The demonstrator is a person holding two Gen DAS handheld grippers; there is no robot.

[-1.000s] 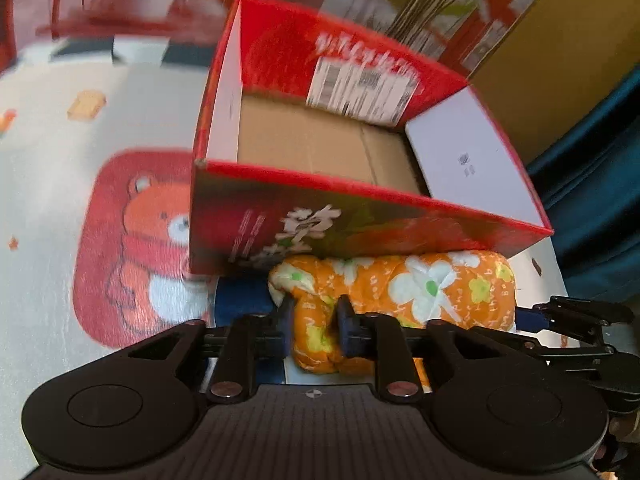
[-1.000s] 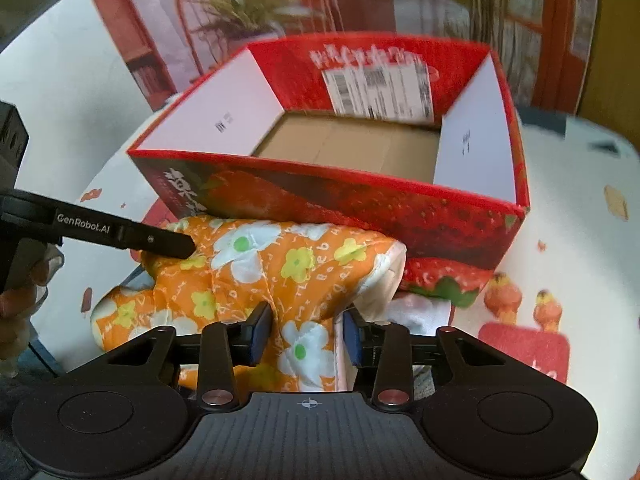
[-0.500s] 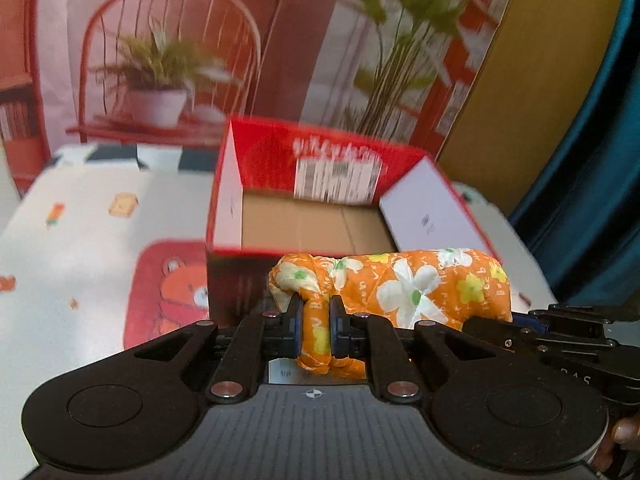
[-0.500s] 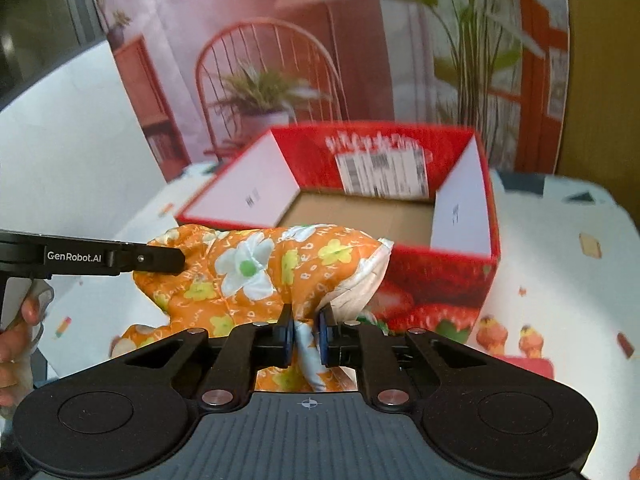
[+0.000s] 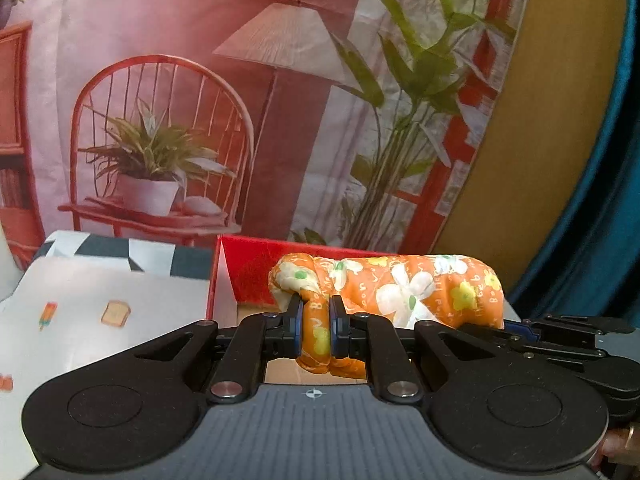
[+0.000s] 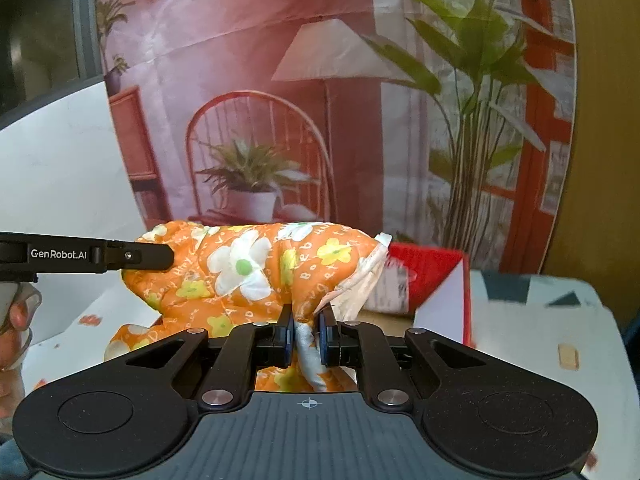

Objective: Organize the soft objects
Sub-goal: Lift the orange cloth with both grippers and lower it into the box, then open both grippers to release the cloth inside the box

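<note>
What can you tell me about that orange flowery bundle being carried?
The bundle is soft orange cloth printed with white and yellow flowers and pale lettering, rolled into a plump sausage shape with a white lining showing at one end. It hangs level in the air in front of the red box, pinched at one end by the left tool and at the other by the right tool.

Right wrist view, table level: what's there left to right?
Left gripper reaching in from the left edge → orange floral cloth bundle, pinched by the right gripper → red cardboard box → white printed tablecloth.
</note>
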